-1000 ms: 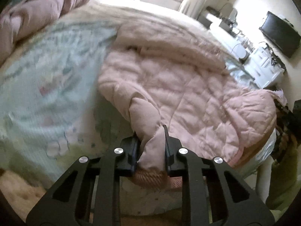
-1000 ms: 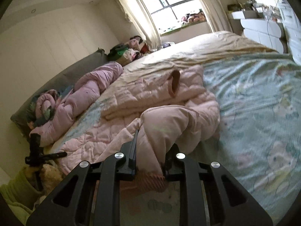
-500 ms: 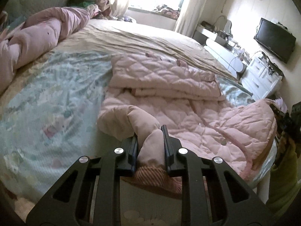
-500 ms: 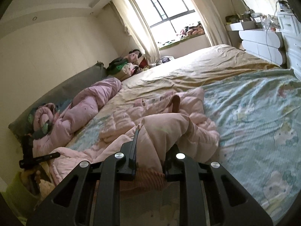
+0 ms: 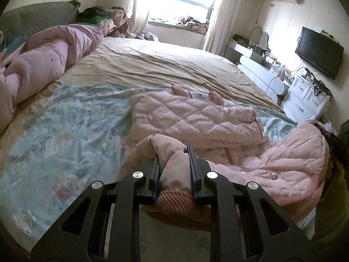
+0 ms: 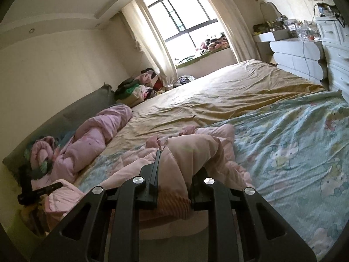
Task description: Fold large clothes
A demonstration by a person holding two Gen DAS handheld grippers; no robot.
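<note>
- Our left gripper (image 5: 174,163) is clenched on one sleeve (image 5: 174,170) of the pink quilted jacket (image 5: 196,122), the padded cloth pinched between both fingers and the ribbed cuff (image 5: 174,198) bunched just behind the fingertips.
- Ahead of those left tongs the jacket lies on the bed, its body partly folded over on itself; to their right a puffed part of it swells up near the bed's edge, a snap button (image 5: 274,176) showing on it.
- Our right gripper (image 6: 176,166) grasps the other sleeve (image 6: 187,152) in the same way, the cloth draped over and between its fingers, the striped cuff (image 6: 172,205) sitting behind the tips.
- Beyond the right tongs the rest of the jacket spreads ahead and to the left, touching the patterned light-blue sheet (image 6: 294,142).
- Farther ahead of both pairs the tan cover (image 5: 163,65) lies wrinkled across the bed.
- Left of both tongs a rolled pink duvet (image 5: 43,61) rests against the grey headboard (image 5: 48,15).
- Far ahead stands the bright window (image 6: 185,15); to the right, white drawers (image 6: 298,59).
- At the right of the left view a black television (image 5: 318,52) hangs on the wall.
</note>
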